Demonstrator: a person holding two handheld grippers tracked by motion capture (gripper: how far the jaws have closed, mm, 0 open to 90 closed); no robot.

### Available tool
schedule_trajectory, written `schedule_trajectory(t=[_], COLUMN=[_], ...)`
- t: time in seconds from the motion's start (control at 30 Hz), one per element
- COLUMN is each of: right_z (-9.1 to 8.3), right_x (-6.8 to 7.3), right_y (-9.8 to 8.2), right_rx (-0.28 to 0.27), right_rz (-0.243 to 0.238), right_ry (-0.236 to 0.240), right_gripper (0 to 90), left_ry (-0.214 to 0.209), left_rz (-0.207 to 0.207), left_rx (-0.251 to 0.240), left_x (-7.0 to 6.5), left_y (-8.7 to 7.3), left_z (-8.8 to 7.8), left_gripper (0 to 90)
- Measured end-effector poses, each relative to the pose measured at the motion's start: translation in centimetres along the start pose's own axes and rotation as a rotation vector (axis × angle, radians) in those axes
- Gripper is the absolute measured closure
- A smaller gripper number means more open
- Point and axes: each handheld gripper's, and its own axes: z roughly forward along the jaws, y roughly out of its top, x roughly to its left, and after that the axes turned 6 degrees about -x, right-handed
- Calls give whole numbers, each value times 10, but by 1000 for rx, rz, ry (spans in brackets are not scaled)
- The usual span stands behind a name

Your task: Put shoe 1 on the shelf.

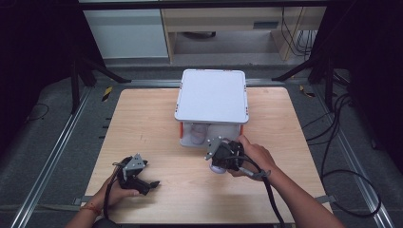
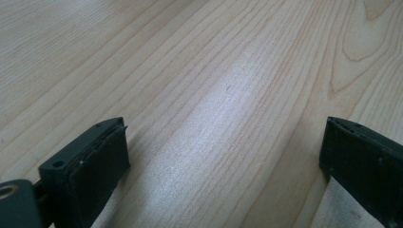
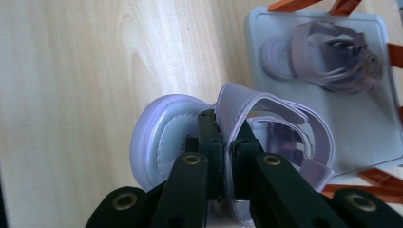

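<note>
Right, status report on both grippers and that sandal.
Right gripper shut on the lilac sandal, pinching its strap. Left gripper open, idle over the table. Second sandal on the shelf rack. Nothing in the way.

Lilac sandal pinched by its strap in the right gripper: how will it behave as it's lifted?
The sandal probably hangs and swings: the right gripper pinches only a thin, floppy-looking strap. It looks small and light. The smooth, glossy strap may slip through the pads.
</note>
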Motion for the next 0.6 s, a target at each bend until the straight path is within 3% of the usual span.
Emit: schedule_trajectory(t=[0.13,0.23,0.6], right_z=[8,17,32], right_x=[-11,-22,-43], right_y=[2,2,4], right_rx=[0,12,8], right_rz=[-32,-60,-109], right_ry=[-21,-80,-164], right_gripper=[869,869,870], left_ry=[0,0,-3], left_rz=[0,0,1], left_rx=[0,0,0], left_x=[0,0,0], left_y=[0,0,0], left_z=[0,0,0], left_gripper=[13,13,12])
